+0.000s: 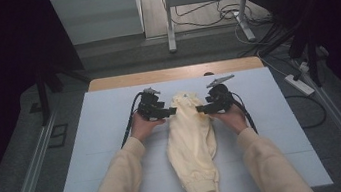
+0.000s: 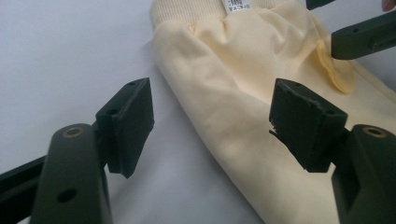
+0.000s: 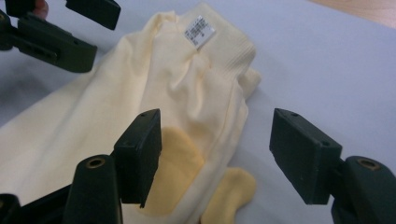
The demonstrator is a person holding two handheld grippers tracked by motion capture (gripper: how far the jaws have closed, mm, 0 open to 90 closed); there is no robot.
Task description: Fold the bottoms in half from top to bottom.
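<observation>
A pale yellow garment [image 1: 191,141] lies folded lengthwise on the white table top [image 1: 105,150], its ribbed waistband with a white label [image 3: 200,31] at the far end and a cuffed end toward the person. My left gripper [image 1: 169,111] is open at the garment's left edge near the waistband; in the left gripper view its jaws straddle that edge [image 2: 219,107]. My right gripper [image 1: 201,108] is open at the right edge, where a darker yellow lining [image 3: 180,163] sticks out. Nothing is held between either pair of jaws.
The white table top sits on a wooden table [image 1: 175,73]. Beyond it are a metal stand [image 1: 205,0] and cables [image 1: 228,14] on the floor, and a power strip [image 1: 299,84] lies to the right. Rails run along both sides.
</observation>
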